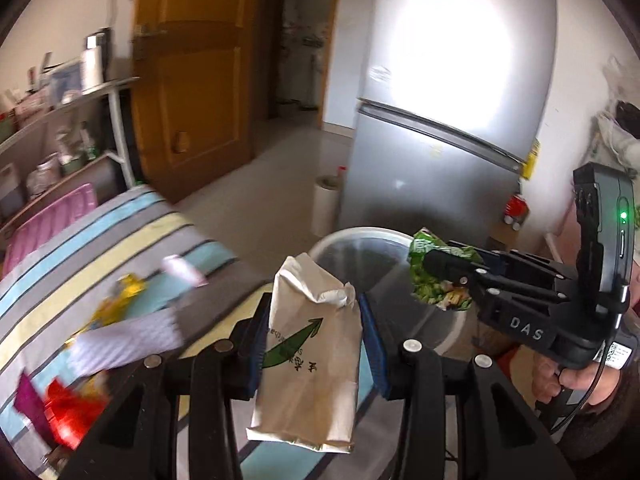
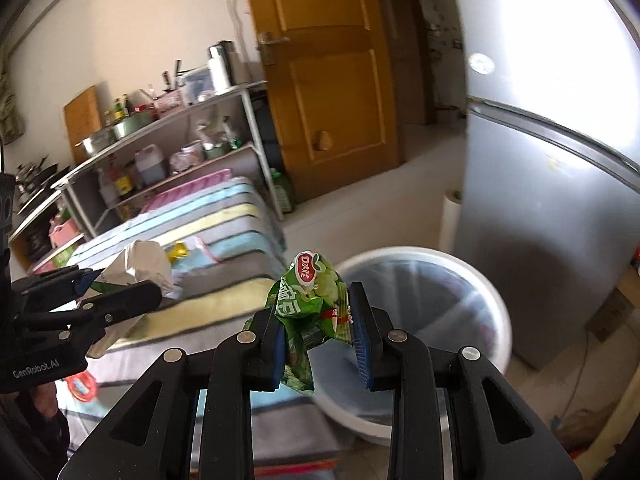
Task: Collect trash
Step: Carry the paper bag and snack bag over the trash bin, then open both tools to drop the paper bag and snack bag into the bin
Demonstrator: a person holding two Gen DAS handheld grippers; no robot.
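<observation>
Paper bag between left gripper pads

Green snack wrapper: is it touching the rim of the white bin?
Apart. In the right wrist view the green snack wrapper hangs clamped in the right claw, with open space between it and the white bin rim.

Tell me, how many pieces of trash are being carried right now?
2: a paper bag in the left gripper, a green wrapper in the right gripper. More litter lies on the bed.
</observation>
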